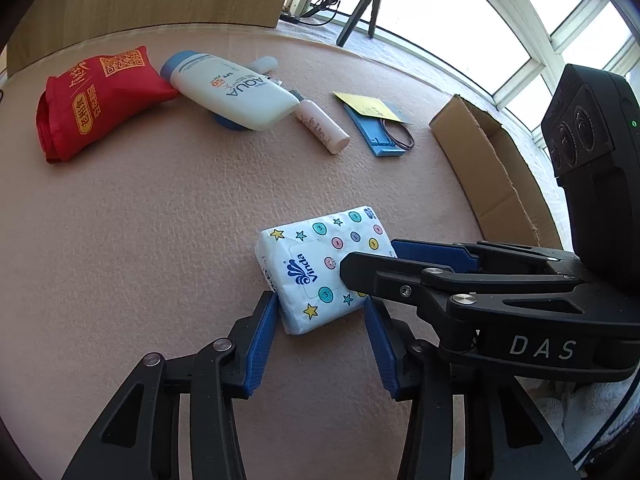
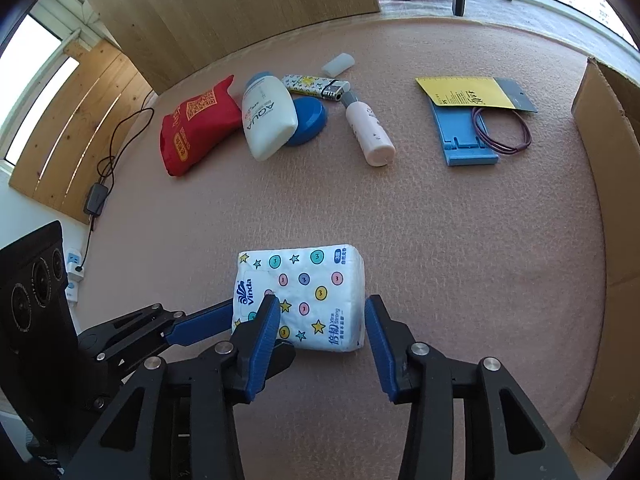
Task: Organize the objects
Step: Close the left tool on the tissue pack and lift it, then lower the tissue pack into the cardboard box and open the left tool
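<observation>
A white Vinda tissue pack [image 1: 320, 272] [image 2: 308, 296] with coloured dots and stars lies flat on the pink mat. My left gripper [image 1: 322, 322] is open, and its blue fingers flank the pack's near end. In the right wrist view one blue finger [image 2: 200, 324] of it reaches the pack's left side. My right gripper [image 2: 322, 320] is also open and low over the pack. Its left pad overlaps the pack's top and its right pad stands at the pack's right edge. From the left wrist view the right gripper [image 1: 372, 258] comes in from the right across the pack.
At the back lie a red pouch [image 2: 196, 128], a white AQUA bottle [image 2: 266, 120] on a blue disc [image 2: 310, 118], a lighter [image 2: 316, 87], a pink tube [image 2: 370, 134] and a blue stand [image 2: 466, 136] with a yellow card and a hair band. A cardboard box [image 2: 608, 160] lines the right edge.
</observation>
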`<state>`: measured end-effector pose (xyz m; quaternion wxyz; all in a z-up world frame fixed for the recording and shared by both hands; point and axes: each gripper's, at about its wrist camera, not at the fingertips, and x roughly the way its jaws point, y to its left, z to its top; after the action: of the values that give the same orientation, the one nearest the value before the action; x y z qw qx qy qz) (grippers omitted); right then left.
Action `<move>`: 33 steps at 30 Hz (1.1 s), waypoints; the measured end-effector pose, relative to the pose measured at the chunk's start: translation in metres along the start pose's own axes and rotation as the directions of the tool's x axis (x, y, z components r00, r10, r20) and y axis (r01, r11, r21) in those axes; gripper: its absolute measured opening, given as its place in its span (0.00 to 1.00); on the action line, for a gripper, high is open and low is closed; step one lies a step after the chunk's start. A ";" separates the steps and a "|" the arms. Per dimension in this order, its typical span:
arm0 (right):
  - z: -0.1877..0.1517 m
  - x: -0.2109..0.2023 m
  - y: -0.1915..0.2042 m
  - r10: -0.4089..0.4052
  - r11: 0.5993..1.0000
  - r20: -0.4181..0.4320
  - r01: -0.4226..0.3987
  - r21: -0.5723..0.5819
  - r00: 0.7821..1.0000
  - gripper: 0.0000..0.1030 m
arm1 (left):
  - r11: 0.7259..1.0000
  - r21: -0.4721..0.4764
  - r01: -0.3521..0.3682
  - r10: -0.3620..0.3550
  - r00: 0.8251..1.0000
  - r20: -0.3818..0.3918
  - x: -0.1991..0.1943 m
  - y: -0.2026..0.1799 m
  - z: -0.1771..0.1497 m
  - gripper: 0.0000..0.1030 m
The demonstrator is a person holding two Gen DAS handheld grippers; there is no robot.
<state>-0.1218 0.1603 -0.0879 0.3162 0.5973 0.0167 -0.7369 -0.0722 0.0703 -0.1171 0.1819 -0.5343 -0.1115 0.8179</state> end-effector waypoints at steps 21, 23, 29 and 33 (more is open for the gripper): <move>-0.018 -0.101 -0.048 -0.087 0.995 0.226 0.074 0.063 0.970 0.35 | 0.984 0.175 0.032 -0.051 0.993 0.106 -0.024 -0.108 0.031 0.46; -0.022 -0.114 -0.061 -0.109 0.992 0.247 0.089 0.089 0.963 0.35 | 0.978 0.202 0.051 -0.073 0.992 0.104 -0.021 -0.126 0.034 0.46; -0.035 -0.147 -0.104 -0.158 0.979 0.291 0.112 0.171 0.943 0.35 | 0.956 0.279 0.092 -0.122 0.988 0.091 -0.005 -0.180 0.041 0.46; -0.041 -0.163 -0.131 -0.185 0.969 0.310 0.119 0.217 0.933 0.35 | 0.941 0.318 0.113 -0.146 0.986 0.080 0.009 -0.212 0.044 0.46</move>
<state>-0.1354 0.3545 -0.0010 0.1963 0.4914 -0.0619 -0.8463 -0.0779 0.2676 -0.0267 0.3117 -0.4477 -0.0245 0.8377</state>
